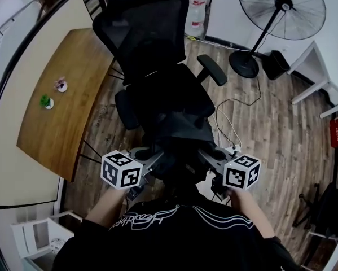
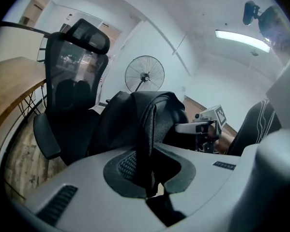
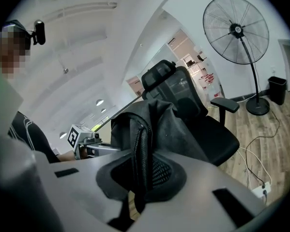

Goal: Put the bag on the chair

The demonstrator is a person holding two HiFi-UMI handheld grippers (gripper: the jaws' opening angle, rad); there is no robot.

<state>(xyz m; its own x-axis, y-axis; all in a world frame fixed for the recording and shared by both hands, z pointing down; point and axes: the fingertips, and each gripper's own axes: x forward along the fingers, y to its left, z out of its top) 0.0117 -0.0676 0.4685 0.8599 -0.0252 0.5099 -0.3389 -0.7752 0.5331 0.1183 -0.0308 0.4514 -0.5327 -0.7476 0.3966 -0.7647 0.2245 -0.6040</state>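
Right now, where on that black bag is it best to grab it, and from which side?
By its padded straps, one from each side. The black bag is soft and slumps, so the straps look its only firm, narrow parts; the left claw and right claw are each shut on one.

Office, mesh swivel chair (image 1: pixel 143 33), wooden desk (image 1: pixel 61 123), fan (image 1: pixel 281 7)

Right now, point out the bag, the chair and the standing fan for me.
bag (image 2: pixel 120 124), left gripper view, on its dark side panel.
chair (image 1: pixel 146 38), head view, on the mesh backrest.
standing fan (image 3: pixel 237 30), right gripper view, on the hub of its round cage.
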